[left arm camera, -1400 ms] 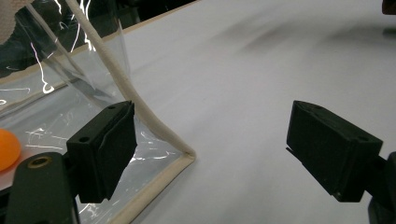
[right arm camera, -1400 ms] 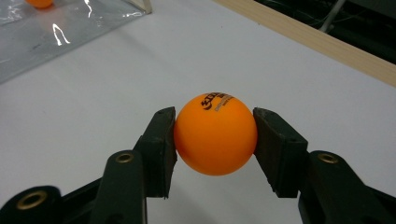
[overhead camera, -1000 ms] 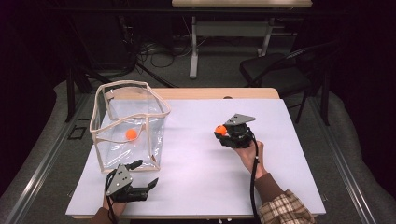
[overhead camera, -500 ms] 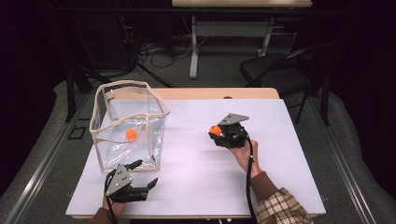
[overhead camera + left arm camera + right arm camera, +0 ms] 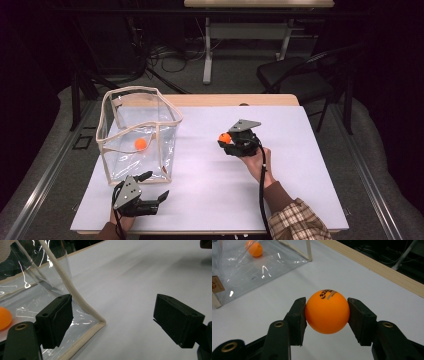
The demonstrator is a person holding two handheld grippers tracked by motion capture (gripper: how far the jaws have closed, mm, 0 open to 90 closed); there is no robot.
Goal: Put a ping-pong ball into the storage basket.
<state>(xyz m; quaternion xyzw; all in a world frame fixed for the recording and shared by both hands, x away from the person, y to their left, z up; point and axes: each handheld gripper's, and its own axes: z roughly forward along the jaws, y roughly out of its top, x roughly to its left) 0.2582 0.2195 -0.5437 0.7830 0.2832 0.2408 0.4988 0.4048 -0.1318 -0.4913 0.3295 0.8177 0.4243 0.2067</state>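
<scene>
Your right gripper (image 5: 327, 312) pinches an orange ball (image 5: 327, 311) above the white table (image 5: 300, 150).
Your left gripper (image 5: 113, 320) sits spread apart at the corner of the clear bag (image 5: 150, 125).

You are working in a lab or test room, not a home: a white-topped table (image 5: 300, 165) stands on grey floor, with bundled cables (image 5: 165, 55) on the far floor, a bare second table's frame (image 5: 245, 35) behind, and a black chair (image 5: 295, 80) far right.
</scene>
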